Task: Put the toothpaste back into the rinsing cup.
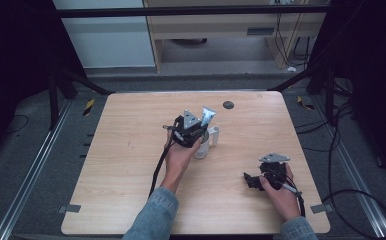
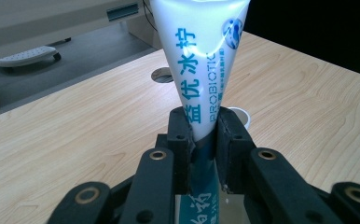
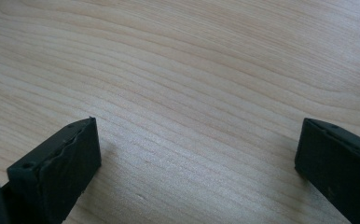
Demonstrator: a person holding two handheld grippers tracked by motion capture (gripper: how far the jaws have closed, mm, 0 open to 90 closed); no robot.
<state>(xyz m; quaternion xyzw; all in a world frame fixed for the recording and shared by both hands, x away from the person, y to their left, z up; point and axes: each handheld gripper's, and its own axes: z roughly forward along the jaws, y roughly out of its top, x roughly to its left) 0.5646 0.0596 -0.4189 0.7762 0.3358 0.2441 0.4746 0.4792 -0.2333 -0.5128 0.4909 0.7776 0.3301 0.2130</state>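
Note:
My left gripper (image 2: 201,126) is shut on a white tube with blue print (image 2: 199,56), squeezing it near its lower part. In the high view the left gripper (image 1: 196,125) is held over the middle of the table, with the tube (image 1: 207,116) slanting up and back from it. Just below it stands a clear cup (image 1: 201,147), and a small white cap or cup (image 1: 214,135) sits to its right. My right gripper (image 1: 253,180) rests low at the front right of the table. Its jaws stand wide open over bare wood (image 3: 197,154), nothing between them.
The wooden table (image 1: 131,170) has a dark round hole (image 1: 228,105) near its back edge. Cables trail from both grippers toward the front. Metal frame rails and loose cables lie on the floor around the table.

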